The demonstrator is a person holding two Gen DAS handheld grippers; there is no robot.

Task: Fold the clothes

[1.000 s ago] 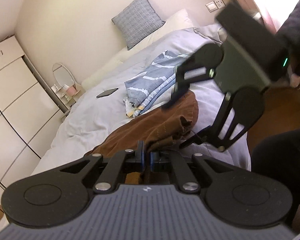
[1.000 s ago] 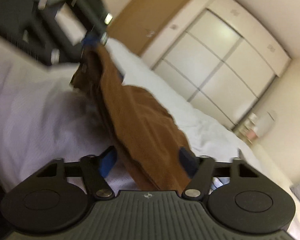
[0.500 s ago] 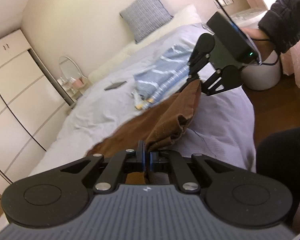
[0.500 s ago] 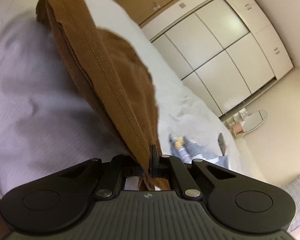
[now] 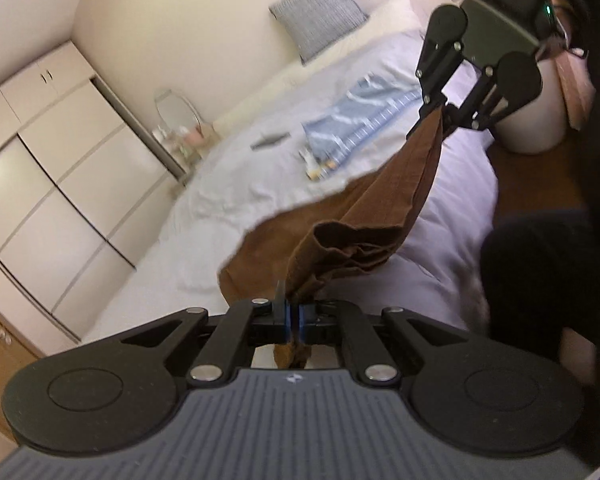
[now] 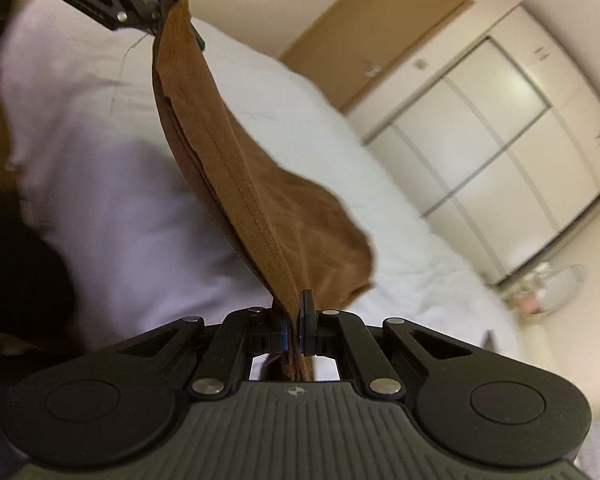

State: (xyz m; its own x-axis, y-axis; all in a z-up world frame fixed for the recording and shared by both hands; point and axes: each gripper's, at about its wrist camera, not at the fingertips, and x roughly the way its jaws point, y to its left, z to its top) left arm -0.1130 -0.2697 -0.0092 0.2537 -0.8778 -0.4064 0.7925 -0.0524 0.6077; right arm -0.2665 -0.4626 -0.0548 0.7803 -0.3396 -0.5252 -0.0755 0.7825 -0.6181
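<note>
Both claws are clenched on one edge of the brown cotton garment (image 5: 388, 200): left claw (image 5: 292, 314) near me, right claw (image 6: 291, 330) farther out. Stretching that edge above the pale lilac bed (image 5: 452, 216) lets the rest hang, ready, I judge, for folding.

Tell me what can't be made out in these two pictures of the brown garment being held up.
- Brown garment: its type; bunched folds hide its shape in both views.
- Its far end: the right wrist view hides it behind the hanging cloth.
- Small items beside the blue striped cloth: left wrist view, too blurred.
- Things by the oval mirror: too small in both.
- The person: cut off by frame edges.
</note>
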